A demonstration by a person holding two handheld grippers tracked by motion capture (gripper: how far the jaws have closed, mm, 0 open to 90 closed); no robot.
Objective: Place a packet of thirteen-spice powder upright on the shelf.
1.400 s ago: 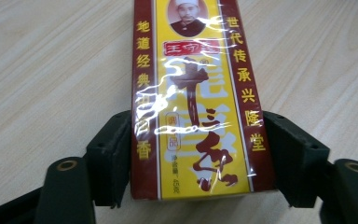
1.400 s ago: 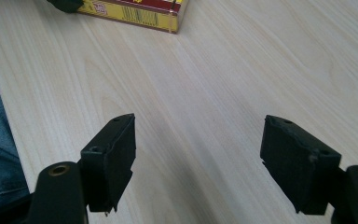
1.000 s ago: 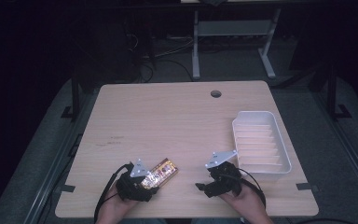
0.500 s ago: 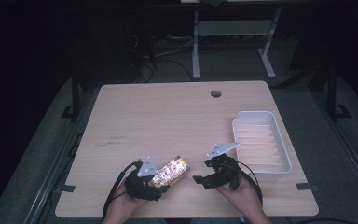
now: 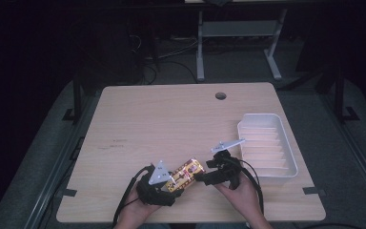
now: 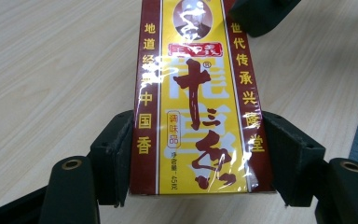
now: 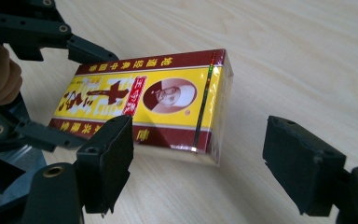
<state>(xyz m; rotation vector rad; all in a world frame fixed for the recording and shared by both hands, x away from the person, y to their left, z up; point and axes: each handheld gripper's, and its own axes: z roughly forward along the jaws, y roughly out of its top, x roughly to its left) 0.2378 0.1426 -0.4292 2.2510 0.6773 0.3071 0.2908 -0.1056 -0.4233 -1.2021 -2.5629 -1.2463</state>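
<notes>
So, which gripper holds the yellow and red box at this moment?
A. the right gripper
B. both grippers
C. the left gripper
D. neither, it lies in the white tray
C: the left gripper has its pads pressed on both long sides of the box, while the right gripper stands open beside the box's far end.

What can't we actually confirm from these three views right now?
- Box far end: cut off by the top edge of the left gripper view.
- Box underside: hidden in every view by the box itself, so whether it clears the table is unclear.
- Right gripper: open near the box; contact with its end cannot be told.
- Tray: its contents are too small and dim to judge in the high view.
- Left gripper: pads clamp the box sides.
</notes>
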